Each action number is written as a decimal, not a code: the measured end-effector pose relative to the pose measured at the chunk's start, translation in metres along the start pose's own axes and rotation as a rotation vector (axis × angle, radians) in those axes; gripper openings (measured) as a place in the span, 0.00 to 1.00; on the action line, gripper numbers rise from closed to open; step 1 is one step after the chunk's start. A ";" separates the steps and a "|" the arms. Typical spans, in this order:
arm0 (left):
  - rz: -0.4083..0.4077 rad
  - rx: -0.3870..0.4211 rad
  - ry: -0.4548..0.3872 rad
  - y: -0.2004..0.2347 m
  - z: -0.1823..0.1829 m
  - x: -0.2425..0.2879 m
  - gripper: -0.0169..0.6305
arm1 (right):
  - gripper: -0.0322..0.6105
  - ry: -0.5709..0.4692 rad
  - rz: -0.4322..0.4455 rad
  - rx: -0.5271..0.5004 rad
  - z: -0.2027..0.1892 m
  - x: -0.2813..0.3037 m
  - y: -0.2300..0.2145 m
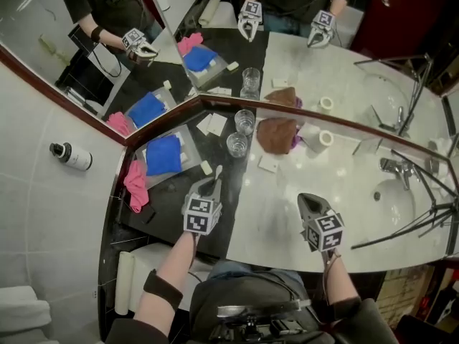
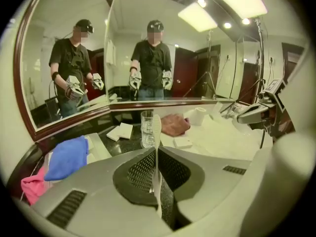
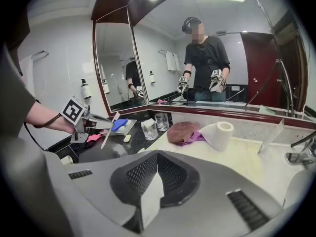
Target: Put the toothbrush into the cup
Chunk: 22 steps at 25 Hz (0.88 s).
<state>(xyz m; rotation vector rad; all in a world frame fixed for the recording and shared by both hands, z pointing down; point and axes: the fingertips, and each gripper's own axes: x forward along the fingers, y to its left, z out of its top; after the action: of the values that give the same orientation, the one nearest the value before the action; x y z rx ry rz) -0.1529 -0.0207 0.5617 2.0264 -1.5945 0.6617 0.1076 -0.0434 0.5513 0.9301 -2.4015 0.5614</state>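
Note:
My left gripper (image 1: 210, 186) is shut on a white toothbrush (image 1: 216, 176), held above the dark counter. In the left gripper view the toothbrush (image 2: 157, 142) stands up between the closed jaws, its head in line with a clear glass cup (image 2: 147, 129) beyond. Two glass cups (image 1: 237, 144) (image 1: 244, 120) stand near the mirror corner, apart from the brush. My right gripper (image 1: 309, 202) hovers over the pale counter, shut on a flat white paper piece (image 3: 150, 199). In the right gripper view the left gripper (image 3: 104, 124) and the toothbrush (image 3: 108, 131) show at left.
A blue towel (image 1: 163, 154) lies on a tray, a pink cloth (image 1: 135, 185) beside it. A brown cloth (image 1: 277, 133), a paper roll (image 1: 317, 140) and small white packets sit by the mirror. The sink (image 1: 391, 203), faucet (image 1: 391, 166) and tripod legs (image 1: 423, 213) are at right.

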 end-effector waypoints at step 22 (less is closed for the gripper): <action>0.038 -0.005 -0.414 0.046 0.083 -0.025 0.04 | 0.08 -0.034 0.147 -0.039 0.048 0.052 0.022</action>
<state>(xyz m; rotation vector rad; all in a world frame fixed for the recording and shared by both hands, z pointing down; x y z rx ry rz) -0.1966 -0.0646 0.4851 2.2385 -1.8593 0.2564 0.0439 -0.0801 0.5389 0.7572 -2.5162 0.5546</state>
